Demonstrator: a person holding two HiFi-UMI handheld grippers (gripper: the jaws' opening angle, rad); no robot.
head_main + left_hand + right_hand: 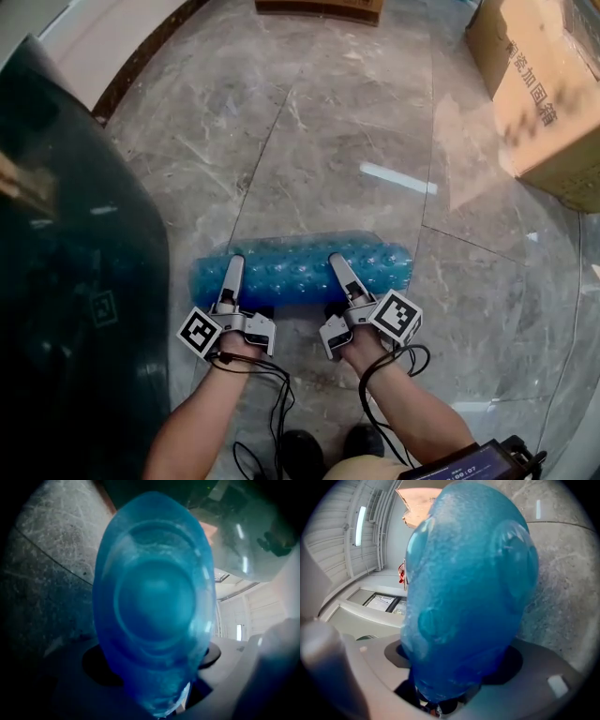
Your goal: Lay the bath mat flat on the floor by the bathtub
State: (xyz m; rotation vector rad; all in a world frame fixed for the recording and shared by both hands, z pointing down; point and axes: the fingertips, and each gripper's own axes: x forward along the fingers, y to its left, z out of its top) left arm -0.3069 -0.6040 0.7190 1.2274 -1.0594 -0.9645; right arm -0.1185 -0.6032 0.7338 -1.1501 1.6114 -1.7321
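The bath mat is translucent blue with round bumps, bunched into a long roll that runs left to right. It hangs level above the marble floor in the head view. My left gripper is clamped across its left part, with one finger lying over the top. My right gripper grips its right part the same way. In the left gripper view the mat fills the space between the jaws. In the right gripper view the mat does the same. The pads are hidden behind it.
A dark glossy curved surface with a square marker takes up the left side. A cardboard box stands at the far right, and a brown box edge shows at the top. Cables hang from both grippers above the person's shoes.
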